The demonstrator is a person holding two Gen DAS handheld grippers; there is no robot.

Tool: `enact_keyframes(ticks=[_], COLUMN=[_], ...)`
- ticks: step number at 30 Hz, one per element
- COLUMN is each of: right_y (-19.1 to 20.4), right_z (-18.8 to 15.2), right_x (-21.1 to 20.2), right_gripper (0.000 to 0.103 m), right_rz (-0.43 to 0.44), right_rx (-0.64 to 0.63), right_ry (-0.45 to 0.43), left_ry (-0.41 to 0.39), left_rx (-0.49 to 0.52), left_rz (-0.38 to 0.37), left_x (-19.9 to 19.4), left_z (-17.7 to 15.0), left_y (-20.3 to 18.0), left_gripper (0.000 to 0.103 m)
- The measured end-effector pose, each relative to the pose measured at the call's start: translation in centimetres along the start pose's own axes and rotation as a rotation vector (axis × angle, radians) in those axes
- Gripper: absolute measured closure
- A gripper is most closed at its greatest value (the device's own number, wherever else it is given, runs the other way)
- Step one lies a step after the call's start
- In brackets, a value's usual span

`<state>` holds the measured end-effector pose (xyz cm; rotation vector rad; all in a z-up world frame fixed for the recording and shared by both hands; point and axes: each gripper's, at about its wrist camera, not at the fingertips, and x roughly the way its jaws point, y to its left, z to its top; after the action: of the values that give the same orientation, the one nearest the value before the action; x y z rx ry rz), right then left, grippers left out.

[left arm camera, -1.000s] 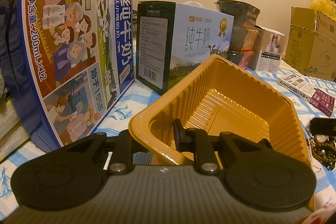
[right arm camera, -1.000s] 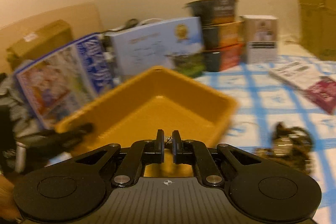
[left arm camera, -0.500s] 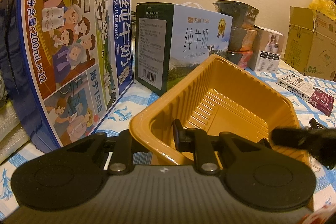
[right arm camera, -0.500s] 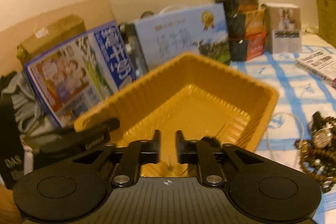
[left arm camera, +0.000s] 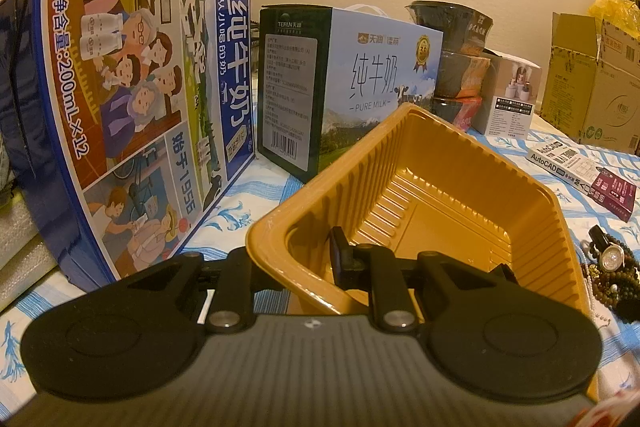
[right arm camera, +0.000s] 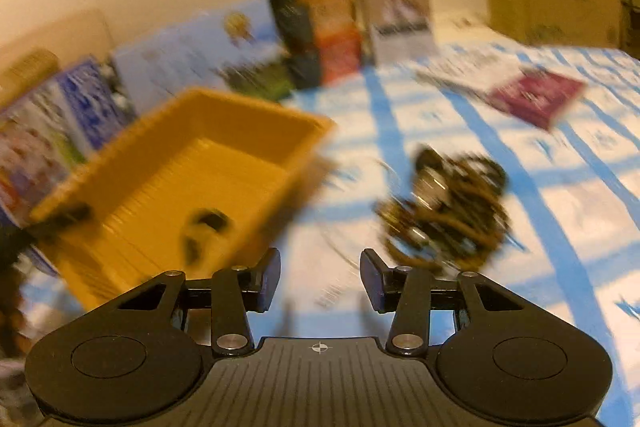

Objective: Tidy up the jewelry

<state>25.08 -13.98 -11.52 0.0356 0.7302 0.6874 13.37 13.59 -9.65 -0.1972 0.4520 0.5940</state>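
Note:
A ribbed orange plastic tray (left arm camera: 460, 187) sits tilted in front of me, and my left gripper (left arm camera: 296, 259) is shut on its near rim. In the blurred right wrist view a small dark piece (right arm camera: 204, 231) lies inside the tray (right arm camera: 224, 131). My right gripper (right arm camera: 320, 279) hangs over the cloth to the right of the tray; its jaws are opening with nothing between them. A heap of bead bracelets and a watch (right arm camera: 444, 203) lies just ahead of it, seen also as beads and watch (left arm camera: 612, 267) at the right edge of the left wrist view.
Two milk cartons (left arm camera: 132, 115) (left arm camera: 352, 83) stand behind the tray, with stacked bowls (left arm camera: 452, 39) and a small white box (left arm camera: 512, 95). A book (left arm camera: 584, 179) lies on the blue-and-white checked cloth (right arm camera: 560, 207). Cardboard boxes (left arm camera: 596, 75) stand at the far right.
My right gripper has opened and swung right, from over the tray to the cloth near the jewelry heap. A dark piece now lies in the tray. The left gripper has kept still.

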Motion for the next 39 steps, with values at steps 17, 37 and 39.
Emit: enact_keyframes(ticks=[17,37,39], right_y=[0.2,0.1,0.3], right_z=[0.4,4.4,5.5], right_x=[6.5,-0.4,-1.8], right_gripper=[0.072,0.101,0.101], right_rz=[-0.098,-0.044,-0.038], right_rx=[-0.141,-0.112,-0.111], right_ry=[0.049,-0.113,-0.138], left_ry=[-0.002,-0.004,-0.005], left_rx=[0.008,0.01,0.01], left_rz=[0.001,0.001,0.001], left_x=[0.0,0.0,0.0], left_z=[0.1,0.0,0.0], left_y=[-0.1,-0.1,-0.1], left_gripper=[0.085,0.085,0.085])
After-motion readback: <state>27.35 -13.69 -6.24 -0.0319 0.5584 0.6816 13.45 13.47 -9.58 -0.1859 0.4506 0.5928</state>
